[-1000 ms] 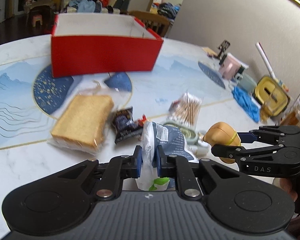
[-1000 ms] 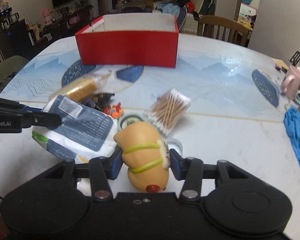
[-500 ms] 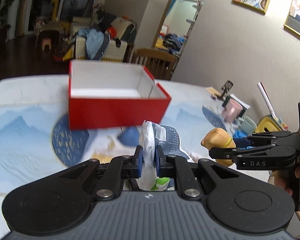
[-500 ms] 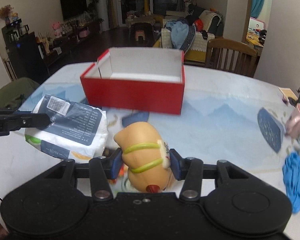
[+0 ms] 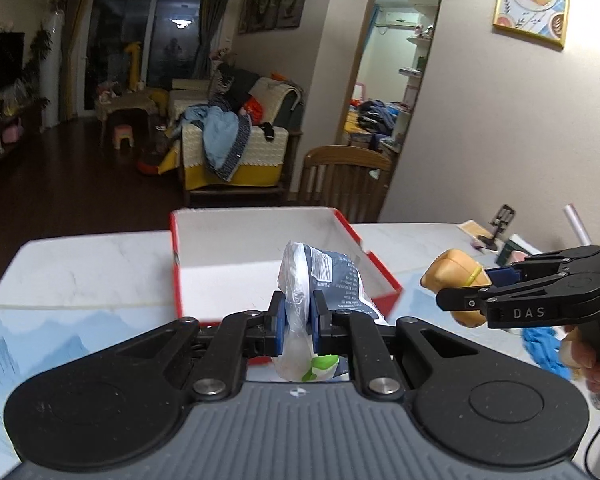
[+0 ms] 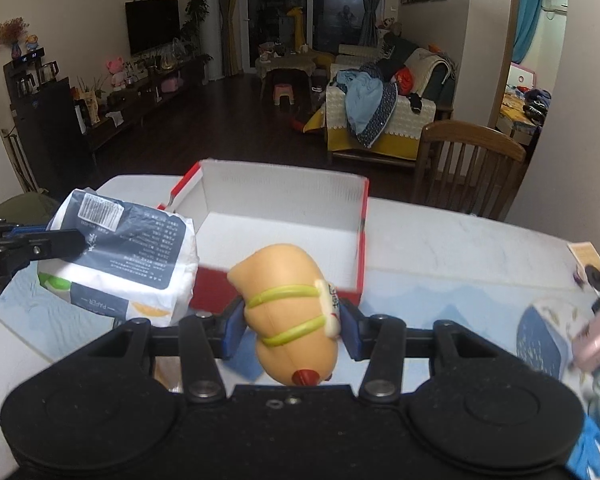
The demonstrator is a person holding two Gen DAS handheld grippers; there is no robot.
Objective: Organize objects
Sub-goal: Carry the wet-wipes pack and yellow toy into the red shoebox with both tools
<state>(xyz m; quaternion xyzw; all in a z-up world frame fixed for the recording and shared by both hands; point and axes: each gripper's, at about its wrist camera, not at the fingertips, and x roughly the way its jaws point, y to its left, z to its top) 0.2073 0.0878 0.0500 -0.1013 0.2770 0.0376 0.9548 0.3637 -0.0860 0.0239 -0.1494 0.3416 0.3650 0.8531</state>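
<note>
My left gripper (image 5: 297,322) is shut on a white and dark blue tissue pack (image 5: 332,280), held in the air just before the near wall of the open red box (image 5: 260,256). The pack also shows at the left of the right wrist view (image 6: 120,256). My right gripper (image 6: 290,322) is shut on a tan hot dog toy (image 6: 288,312) with green stripes, held up near the box's near wall (image 6: 276,284). The toy (image 5: 456,280) and right gripper (image 5: 466,292) show to the right of the box in the left wrist view. The box's white inside looks empty.
A wooden chair (image 6: 468,168) stands behind the table's far edge. A pink mug (image 6: 598,336), a phone stand (image 5: 500,224) and a blue cloth (image 5: 544,344) sit at the table's right side. The marble table (image 5: 80,268) extends left of the box.
Both grippers have risen from the table and moved forward to the red box, carrying the tissue pack and the hot dog toy. The other items on the table have dropped out of view.
</note>
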